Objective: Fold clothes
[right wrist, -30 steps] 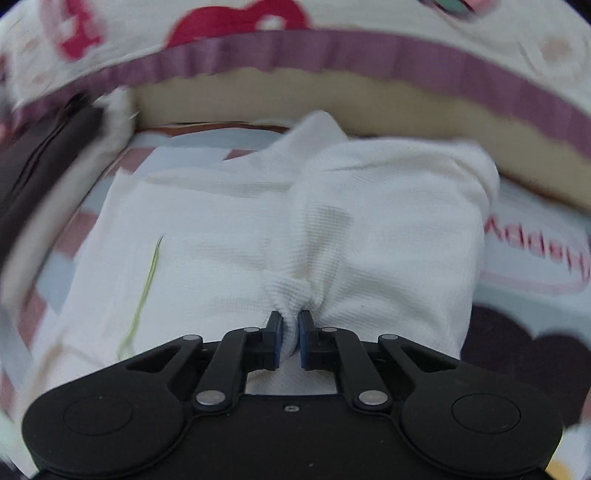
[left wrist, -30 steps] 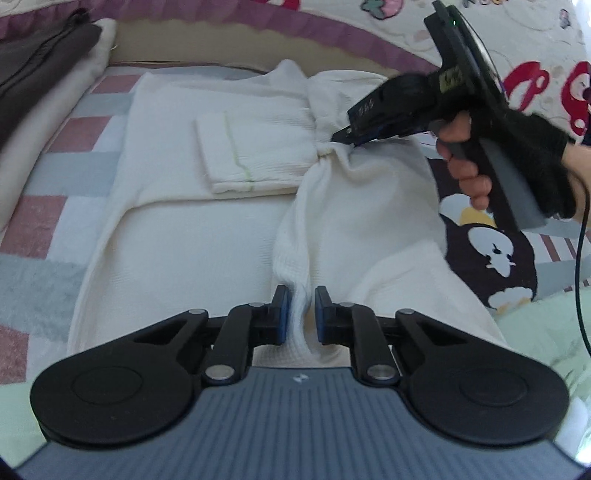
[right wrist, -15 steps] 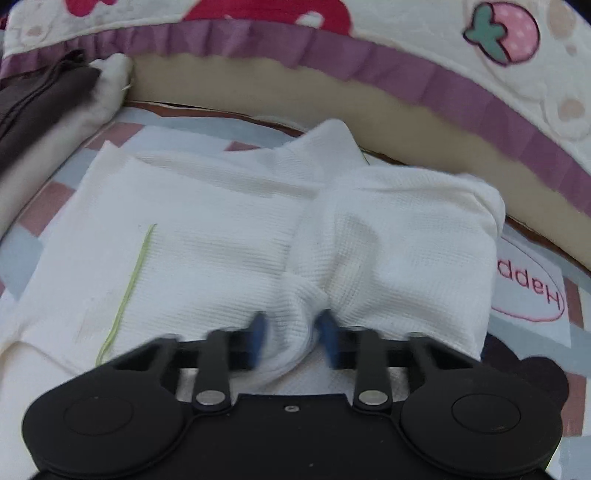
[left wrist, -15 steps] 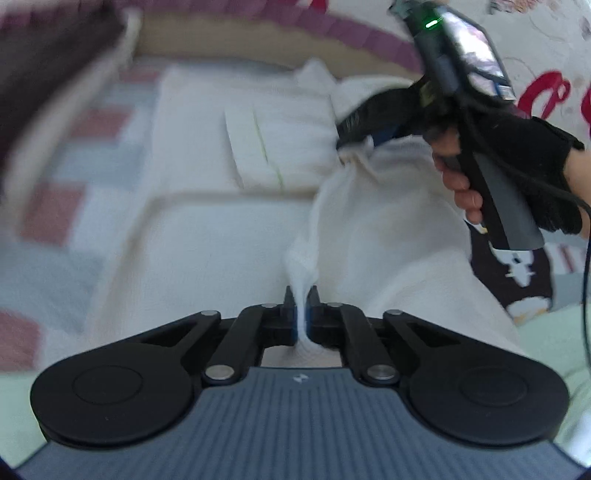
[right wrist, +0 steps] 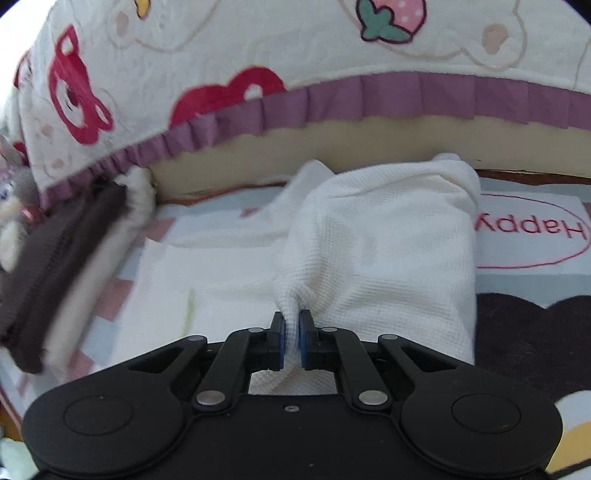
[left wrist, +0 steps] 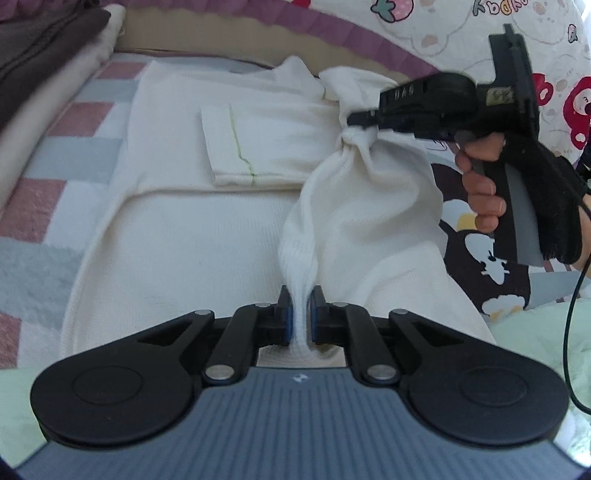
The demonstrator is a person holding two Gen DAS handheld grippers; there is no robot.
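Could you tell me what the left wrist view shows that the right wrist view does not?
Only the left wrist view shows the hand holding the right gripper, and the left gripper shut on cloth. Only the right wrist view shows the "Happy" print and a plush toy. Both show the white garment, the right gripper closing on it, and the folded dark clothes.

A: What lies underneath?

B: A patchwork mat in pink, grey and white squares. In the right wrist view it carries an oval patch reading "Happy" upside down, and a dark patch nearer the camera.

A: And behind?

B: A cartoon quilt with red bears and a strawberry, edged by a purple frill. Under the frill runs a tan band.

A: On the left?

B: A dark brown pile over pale fleece. A grey plush toy sits at the far left edge, blurred.
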